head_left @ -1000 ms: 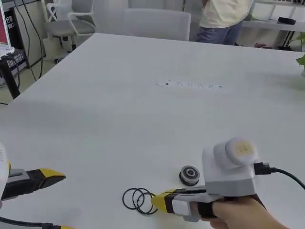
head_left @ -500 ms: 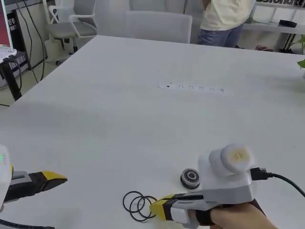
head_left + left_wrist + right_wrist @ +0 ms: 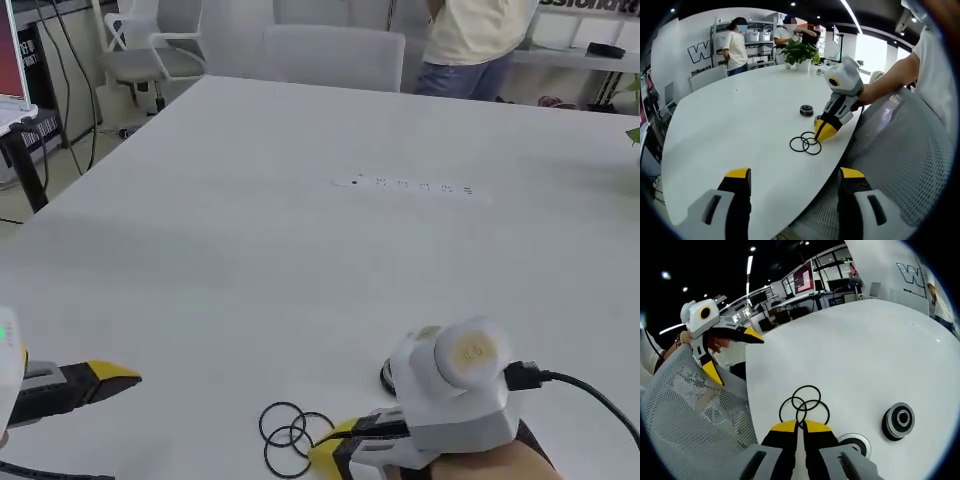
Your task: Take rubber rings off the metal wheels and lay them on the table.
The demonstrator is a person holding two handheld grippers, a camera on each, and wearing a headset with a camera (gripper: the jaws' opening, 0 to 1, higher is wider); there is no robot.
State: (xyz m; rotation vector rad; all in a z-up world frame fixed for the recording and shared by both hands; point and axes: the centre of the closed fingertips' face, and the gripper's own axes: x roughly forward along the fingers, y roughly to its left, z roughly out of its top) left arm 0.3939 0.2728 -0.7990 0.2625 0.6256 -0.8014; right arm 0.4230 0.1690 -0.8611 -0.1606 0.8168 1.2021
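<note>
Three thin black rubber rings [image 3: 804,407] lie flat and overlapping on the smooth white table [image 3: 250,250] near its front edge. Two round metal wheels [image 3: 898,421] sit just beside them, one partly under the right gripper [image 3: 800,426]. Right gripper's yellow tips are pressed together at the rings' near edge, can't tell if one is pinched. Left gripper [image 3: 795,174] is spread wide and empty at the table edge, next to a grey mesh chair [image 3: 900,145].

The left claw [image 3: 795,175] and right claw [image 3: 800,426] are tipped yellow on black, with white-grey housings [image 3: 455,405]. A black cable [image 3: 560,377] is plugged into the right one. A white sleeve [image 3: 935,60] is worn.
</note>
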